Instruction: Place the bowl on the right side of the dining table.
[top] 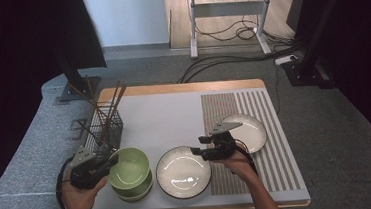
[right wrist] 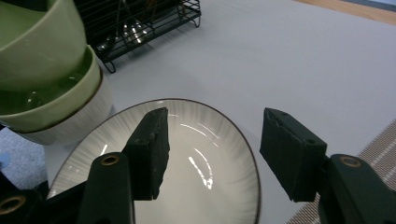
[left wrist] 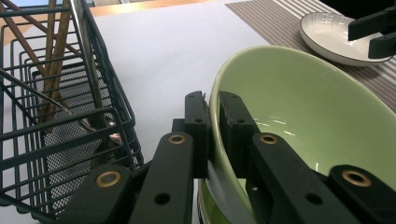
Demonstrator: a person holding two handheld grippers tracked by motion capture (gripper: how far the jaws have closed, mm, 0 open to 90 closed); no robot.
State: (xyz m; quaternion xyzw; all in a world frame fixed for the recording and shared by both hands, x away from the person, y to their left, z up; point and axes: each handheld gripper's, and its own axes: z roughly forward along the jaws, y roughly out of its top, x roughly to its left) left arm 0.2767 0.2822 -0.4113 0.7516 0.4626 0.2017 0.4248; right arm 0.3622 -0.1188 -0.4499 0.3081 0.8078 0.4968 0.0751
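A stack of bowls (top: 132,189) stands at the table's front left: two green ones on a white one (right wrist: 74,128). My left gripper (top: 111,162) (left wrist: 212,105) is shut on the near rim of the top green bowl (top: 128,169) (left wrist: 303,107) (right wrist: 42,46), which sits tilted in the lower green bowl (right wrist: 56,102). A white ribbed plate (top: 184,172) (right wrist: 196,158) lies right of the stack. My right gripper (top: 197,151) (right wrist: 212,140) hovers open over that plate's right edge, with its rim between the jaws and untouched.
A black wire basket (top: 106,128) (left wrist: 70,116) (right wrist: 140,18) with chopsticks (top: 113,102) stands just behind the bowls, close to my left gripper. A second plate (top: 248,129) (left wrist: 331,37) rests on the striped placemat (top: 259,174) at the right. The white mat (top: 165,121) lies behind the plates.
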